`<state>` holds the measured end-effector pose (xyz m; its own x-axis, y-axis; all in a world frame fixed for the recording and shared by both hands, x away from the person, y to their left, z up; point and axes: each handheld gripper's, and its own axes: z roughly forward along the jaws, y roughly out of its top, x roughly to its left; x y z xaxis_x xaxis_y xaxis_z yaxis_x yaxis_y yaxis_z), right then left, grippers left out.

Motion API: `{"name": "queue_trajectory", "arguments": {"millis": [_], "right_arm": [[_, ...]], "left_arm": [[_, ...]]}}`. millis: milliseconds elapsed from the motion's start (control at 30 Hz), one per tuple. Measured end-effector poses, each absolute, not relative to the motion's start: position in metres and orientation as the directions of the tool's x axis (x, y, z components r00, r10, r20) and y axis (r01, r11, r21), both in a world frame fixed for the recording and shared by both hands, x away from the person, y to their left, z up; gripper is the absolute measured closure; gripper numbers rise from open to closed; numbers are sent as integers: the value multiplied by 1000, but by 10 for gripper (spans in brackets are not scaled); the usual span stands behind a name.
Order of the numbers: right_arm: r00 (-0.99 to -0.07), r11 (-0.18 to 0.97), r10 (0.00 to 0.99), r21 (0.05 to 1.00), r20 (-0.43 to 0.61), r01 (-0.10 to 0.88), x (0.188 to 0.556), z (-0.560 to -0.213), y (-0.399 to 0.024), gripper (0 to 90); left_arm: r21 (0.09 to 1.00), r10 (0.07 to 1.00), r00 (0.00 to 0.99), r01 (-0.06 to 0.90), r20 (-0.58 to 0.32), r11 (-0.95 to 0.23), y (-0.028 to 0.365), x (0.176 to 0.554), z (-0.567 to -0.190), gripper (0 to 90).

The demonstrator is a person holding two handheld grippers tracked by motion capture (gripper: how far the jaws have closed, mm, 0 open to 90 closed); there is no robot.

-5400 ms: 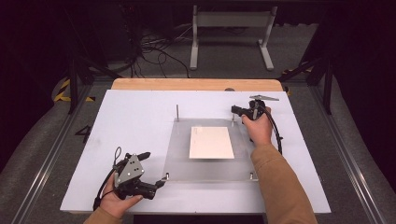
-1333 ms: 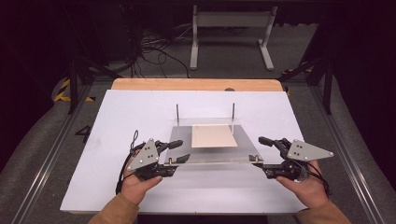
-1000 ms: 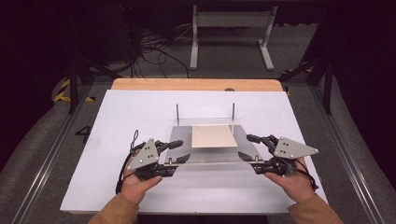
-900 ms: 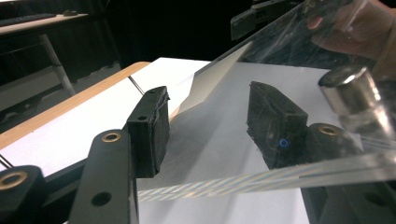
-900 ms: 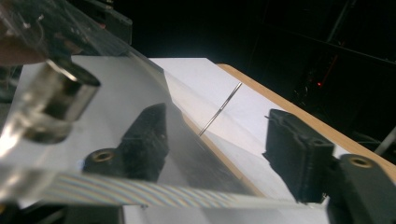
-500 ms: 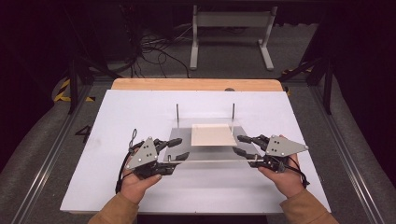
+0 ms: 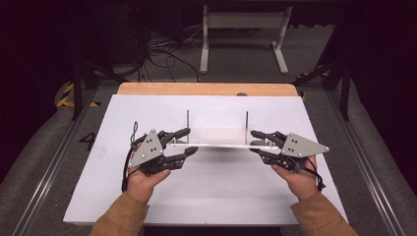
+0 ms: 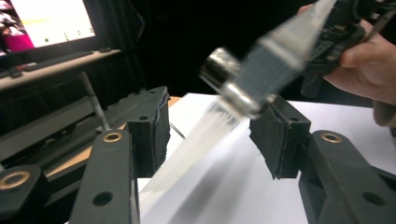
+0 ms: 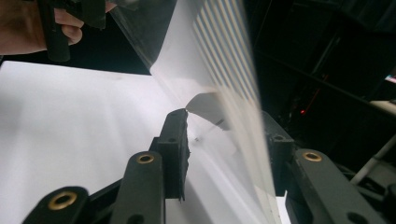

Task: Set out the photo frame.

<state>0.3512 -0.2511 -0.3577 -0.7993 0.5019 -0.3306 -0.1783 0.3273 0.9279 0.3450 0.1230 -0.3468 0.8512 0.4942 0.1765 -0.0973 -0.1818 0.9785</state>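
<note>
Clear plate (image 7: 216, 140) lifted off white tabletop (image 7: 211, 196), left tongs (image 7: 182, 145) and right tongs (image 7: 255, 142) each gripping one end, right jaws just closing.

Clear plate (image 8: 261, 79) with metal standoff (image 8: 219, 65) tilted between left gripper (image 8: 208, 135) pads; other hand (image 8: 369, 70) behind.

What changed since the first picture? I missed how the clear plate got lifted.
Both hand-held grippers came to the clear plate's ends: the left hand-held gripper took its left edge, and the right hand-held gripper, its jaws just closing, took the right. The plate's near edge has risen. The white table and two upright posts stayed put.
</note>
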Motion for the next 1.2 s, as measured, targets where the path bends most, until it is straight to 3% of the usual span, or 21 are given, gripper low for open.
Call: {"name": "queue_trajectory", "arguments": {"millis": [367, 533, 800, 1200], "right_arm": [[-738, 324, 538, 909, -406, -263, 340, -334, -251, 633], [-751, 284, 534, 920, -387, -271, 331, -326, -253, 660], [-809, 209, 506, 952, -300, -223, 310, -311, -251, 702], [-857, 194, 470, 972, -210, -132, 300, -299, -247, 711]], "left_arm": [[973, 516, 825, -182, 230, -143, 122, 337, -306, 511], [973, 519, 823, -192, 231, -129, 124, 335, -298, 513], [983, 503, 845, -170, 181, -67, 132, 324, -282, 526], [992, 493, 861, -119, 128, -49, 141, 310, -274, 550]]}}
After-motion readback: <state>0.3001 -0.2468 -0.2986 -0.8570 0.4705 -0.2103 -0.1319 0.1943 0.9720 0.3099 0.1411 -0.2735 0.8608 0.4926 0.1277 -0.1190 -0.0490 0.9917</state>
